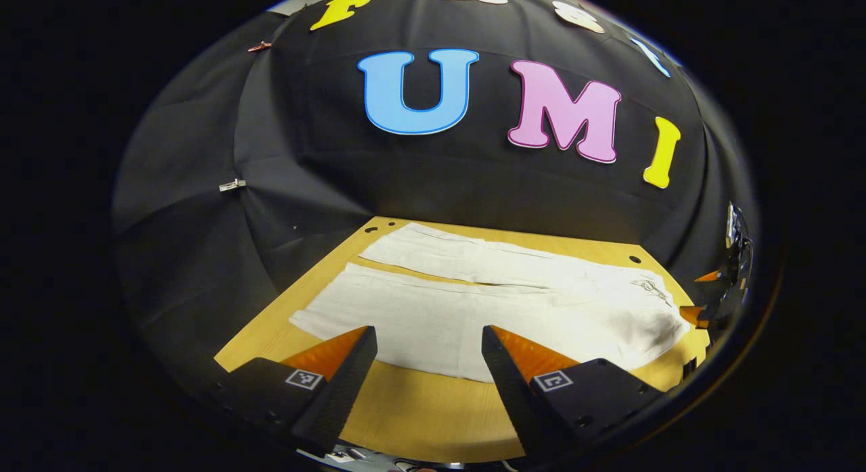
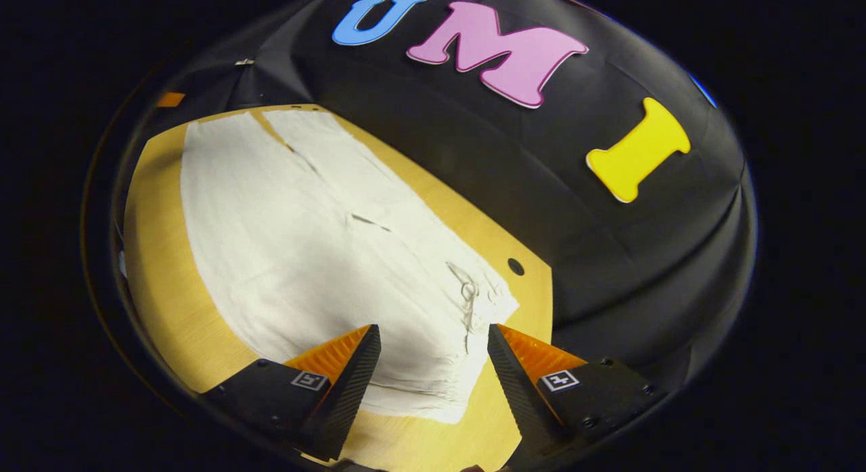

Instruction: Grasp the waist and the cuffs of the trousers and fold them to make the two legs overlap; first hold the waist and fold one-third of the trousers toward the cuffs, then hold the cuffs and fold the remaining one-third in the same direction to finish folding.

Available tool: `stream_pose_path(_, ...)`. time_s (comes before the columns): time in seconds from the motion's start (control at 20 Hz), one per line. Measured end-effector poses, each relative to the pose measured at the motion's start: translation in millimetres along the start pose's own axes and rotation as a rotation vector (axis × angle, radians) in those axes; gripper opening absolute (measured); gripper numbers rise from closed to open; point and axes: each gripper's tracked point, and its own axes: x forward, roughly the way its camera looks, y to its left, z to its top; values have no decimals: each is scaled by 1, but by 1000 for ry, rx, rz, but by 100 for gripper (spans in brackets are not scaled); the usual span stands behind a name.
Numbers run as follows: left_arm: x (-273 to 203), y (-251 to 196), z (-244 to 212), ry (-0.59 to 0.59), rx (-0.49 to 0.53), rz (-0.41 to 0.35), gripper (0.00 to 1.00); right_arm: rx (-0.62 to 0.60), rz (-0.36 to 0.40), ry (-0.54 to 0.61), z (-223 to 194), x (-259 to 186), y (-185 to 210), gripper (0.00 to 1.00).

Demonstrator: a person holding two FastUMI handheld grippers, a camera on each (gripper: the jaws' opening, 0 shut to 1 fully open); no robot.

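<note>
- The white trousers [image 1: 487, 303] lie flat on the wooden table [image 1: 419, 418], legs side by side.
- The left gripper [image 1: 427, 364] and right gripper [image 2: 433, 364] are both spread wide, holding nothing.
- A pinch on just one layer could let the waist [image 2: 433, 377] bunch up.

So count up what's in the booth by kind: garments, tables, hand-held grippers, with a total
Trousers: 1
Table: 1
Hand-held grippers: 2, the left hand-held gripper and the right hand-held gripper
Total: 4
</note>
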Motion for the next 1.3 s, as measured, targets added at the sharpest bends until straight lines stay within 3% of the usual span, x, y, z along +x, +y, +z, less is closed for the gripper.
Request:
stream_pose_path(0.25, 8, 2, 1, 5, 17, 8, 97, -34, 52, 108, -48, 2, -5, 98)
stream_pose_path(0.4, 11, -6, -10, 22, 7, -4, 97, -147, 59, 152, -70, -6, -20, 98)
stream_pose_path(0.65, 17, -15, -26, 61, -21, -11, 97, -280, 134, 238, -114, -3, -17, 98)
stream_pose_path(0.95, 20, 9, -36, 88, -53, 55, 97, -355, 143, 220, -106, 26, -16, 94)
stream_pose_path(1.2, 15, 31, -49, 105, -49, 109, 97, -436, 87, 224, -97, 45, -17, 92)
stream_pose_path(1.3, 13, 41, -55, 119, -21, 128, 97, -474, 62, 224, -95, 48, -14, 76)
